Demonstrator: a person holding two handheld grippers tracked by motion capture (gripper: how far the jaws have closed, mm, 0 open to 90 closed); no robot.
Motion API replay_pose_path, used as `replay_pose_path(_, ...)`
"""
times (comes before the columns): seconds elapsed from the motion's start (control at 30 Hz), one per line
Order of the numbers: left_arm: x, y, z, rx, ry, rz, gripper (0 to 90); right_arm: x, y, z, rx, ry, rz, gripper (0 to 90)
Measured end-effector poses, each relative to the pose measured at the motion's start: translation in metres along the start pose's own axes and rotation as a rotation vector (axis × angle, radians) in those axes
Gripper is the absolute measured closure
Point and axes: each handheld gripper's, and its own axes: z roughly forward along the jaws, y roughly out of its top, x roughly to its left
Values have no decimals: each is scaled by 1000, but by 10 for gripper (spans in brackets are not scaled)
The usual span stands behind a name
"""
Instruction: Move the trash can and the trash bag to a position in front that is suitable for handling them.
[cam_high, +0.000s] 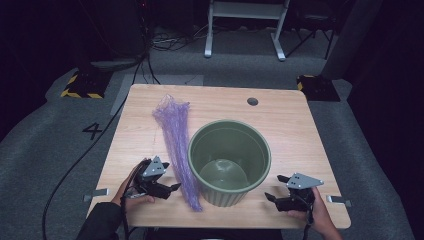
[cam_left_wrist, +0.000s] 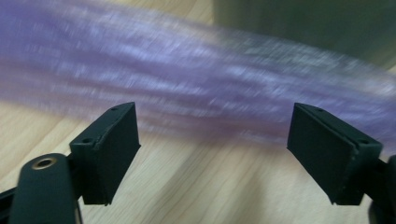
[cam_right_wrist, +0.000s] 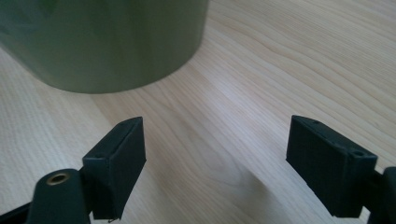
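Wood table (cam_high: 310, 135), dark room behind. Left gripper (cam_high: 172, 189) jaws apart, near the purple net (cam_high: 177, 145) lying just left of the green pot (cam_high: 230, 162). Right gripper (cam_high: 271, 196) jaws apart, empty, near the pot's right side.

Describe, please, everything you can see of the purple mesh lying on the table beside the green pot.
The purple mesh looks like a thin, see-through net, bunched into a long strip. It lies flat on the wooden table, running from a wider, fanned end at the far side to a narrow end near the front edge. It passes close along the left of the green pot; whether they touch is unclear. The left gripper sits right beside it, jaws open, not holding it.
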Motion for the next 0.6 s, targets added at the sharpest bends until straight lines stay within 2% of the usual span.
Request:
replay_pose_path(0.03, 0, 0, 0, 0, 0, 0, 154, 0, 0, 0, 0, 0, 0, 196)
replay_pose_path(0.1, -8, 6, 0, 1, -7, 47, 159, 8, 4, 2, -5, 18, -21, 196)
replay_pose_path(0.17, -11, 9, -1, -8, -20, 59, 158, 13, 7, 4, 1, 17, -40, 196)
replay_pose_path(0.27, -12, 11, -3, -26, -39, 54, 156, 18, 10, 6, -7, 40, -50, 196)
replay_pose_path(0.3, -13, 14, -4, -28, -51, 64, 156, 20, 11, 6, -14, 48, -54, 196)
replay_pose_path(0.4, -15, 18, -5, -46, -58, 61, 157, 25, 15, 8, -25, 56, -62, 194)
replay_pose_path(0.5, -17, 22, -2, -53, -52, 68, 158, 27, 17, 8, -37, 63, -65, 195)
replay_pose_path(0.6, -22, 30, 6, -48, -71, 94, 159, 30, 21, 9, -52, 61, -63, 198)
